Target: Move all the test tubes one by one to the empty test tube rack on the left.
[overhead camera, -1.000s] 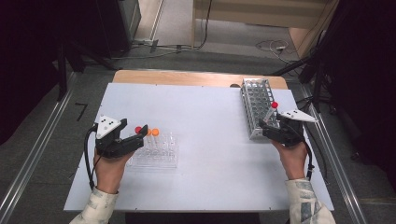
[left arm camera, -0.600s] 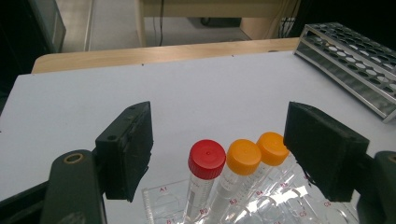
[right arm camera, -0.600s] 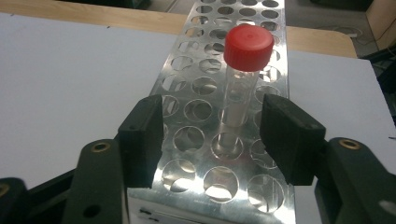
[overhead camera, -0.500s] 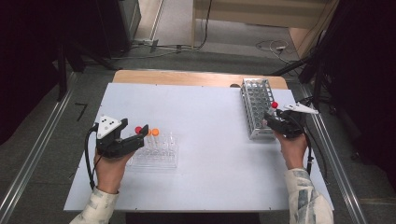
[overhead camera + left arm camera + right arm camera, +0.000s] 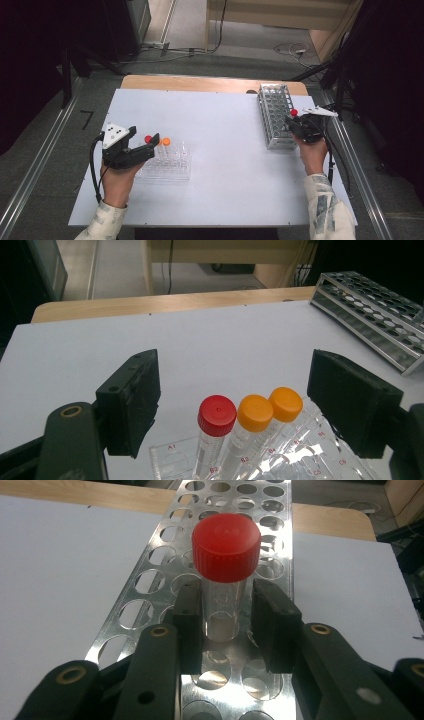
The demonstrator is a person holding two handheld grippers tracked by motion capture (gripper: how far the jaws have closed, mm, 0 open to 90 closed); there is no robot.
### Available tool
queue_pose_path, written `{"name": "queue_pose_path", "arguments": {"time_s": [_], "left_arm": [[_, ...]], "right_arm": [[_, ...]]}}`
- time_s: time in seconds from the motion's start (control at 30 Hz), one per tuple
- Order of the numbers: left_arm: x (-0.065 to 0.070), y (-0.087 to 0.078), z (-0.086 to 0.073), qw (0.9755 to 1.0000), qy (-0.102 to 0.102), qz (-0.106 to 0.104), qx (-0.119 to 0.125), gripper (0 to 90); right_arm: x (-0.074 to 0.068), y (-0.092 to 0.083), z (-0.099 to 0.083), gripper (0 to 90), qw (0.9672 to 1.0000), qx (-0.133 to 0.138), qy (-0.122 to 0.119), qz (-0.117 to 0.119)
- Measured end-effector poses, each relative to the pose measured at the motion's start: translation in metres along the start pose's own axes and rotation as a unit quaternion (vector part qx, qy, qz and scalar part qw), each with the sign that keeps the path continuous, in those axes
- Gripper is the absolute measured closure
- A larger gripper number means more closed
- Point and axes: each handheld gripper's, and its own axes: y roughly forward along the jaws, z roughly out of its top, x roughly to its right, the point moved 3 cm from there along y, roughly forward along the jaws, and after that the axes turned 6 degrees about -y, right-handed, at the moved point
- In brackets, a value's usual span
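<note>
My right gripper (image 5: 227, 625) has just been closing around the red-capped tube (image 5: 226, 575) standing in the metal rack (image 5: 275, 115), pads nearly gripping it. Next comes lifting it straight up. My left gripper (image 5: 235, 405) waits, jaws apart, over the clear rack (image 5: 167, 162).

White table (image 5: 225, 125), wooden edge (image 5: 200, 83), grey floor (image 5: 45, 125), floor cables (image 5: 290, 48)

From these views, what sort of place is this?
Likely a lab-style test bench: capped sample tubes in a clear rack, a metal tube rack, a white table, cables on the floor.
</note>
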Motion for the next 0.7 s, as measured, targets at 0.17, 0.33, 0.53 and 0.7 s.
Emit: {"name": "queue_pose_path", "arguments": {"time_s": [0.17,0.33,0.53,0.7], "left_arm": [[0.0,0.0,0.0,1.0,0.0,0.0,-0.002,21.7],[-0.001,0.0,0.0,1.0,0.001,0.001,-0.002,21.5],[0.0,0.0,0.0,1.0,0.0,0.0,-0.002,21.5],[0.001,0.0,0.0,1.0,0.001,-0.001,-0.001,21.4]], "right_arm": [[0.0,0.001,0.001,70.9,1.0,0.002,-0.004,0.0],[0.0,-0.005,0.005,71.0,1.0,0.008,-0.006,-0.002],[0.0,-0.021,0.021,71.1,0.9997,0.018,-0.018,-0.008],[-0.001,-0.036,0.033,71.2,0.9992,0.028,-0.025,-0.014]]}}
